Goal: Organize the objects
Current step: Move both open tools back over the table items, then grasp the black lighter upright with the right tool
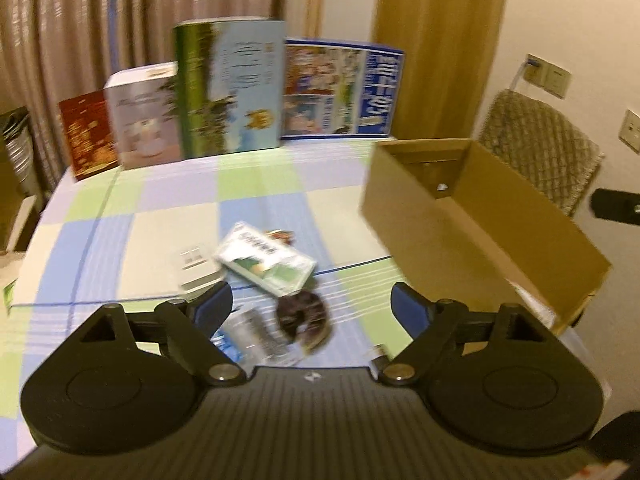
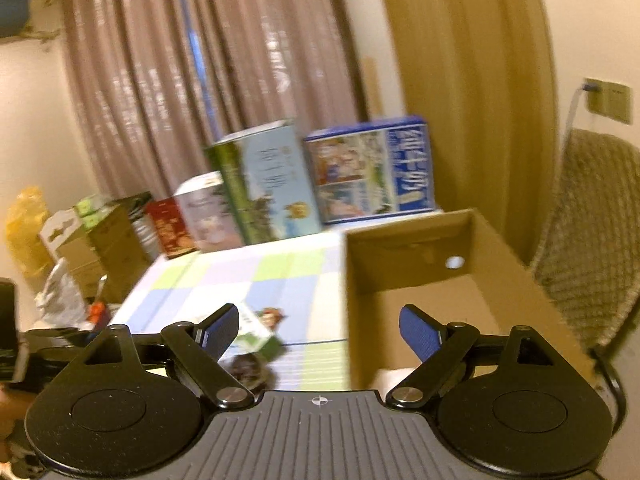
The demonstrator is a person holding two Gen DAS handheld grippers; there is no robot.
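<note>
Small items: a loose cluster lies on the checked tablecloth (image 1: 168,216), near the front edge and to the left of the cardboard box (image 1: 472,216).
Green-and-white packet (image 1: 266,258): flat, rectangular, printed, lying tilted on top of the cluster.
White carton (image 1: 196,266): small, boxy, touching the packet's left side.
Dark round snack (image 1: 304,320): ring-shaped, in a glossy wrapper, just in front of the packet.
Clear packet (image 1: 256,334): shiny film with blue print, beside the round snack; the print is too blurred to read.
Cardboard box: plain brown, corrugated, open at the top, long walls, a small round hole in the far wall; it stands on the right of the table.
Left gripper (image 1: 312,306): jaws spread wide, nothing between them, blue pads (image 1: 214,304) on black arms, hovering over the cluster.
Right gripper (image 2: 320,326): jaws spread wide and empty, positioned across the near left wall of the cardboard box (image 2: 420,280).
Left wrist view only: the white carton and the clear packet; a black part at the right edge, too cropped to identify.
Right wrist view only: the box's inside floor, and cartons and bags (image 2: 76,240) piled beside the table on the left.
Backdrop: four printed boxes (image 1: 228,88) stand upright in a row along the far table edge, in front of pleated curtains (image 1: 120,12).
Chair (image 1: 540,144): woven, quilted-looking back, behind the cardboard box.
Tablecloth: smooth, in blue, green and cream squares.
</note>
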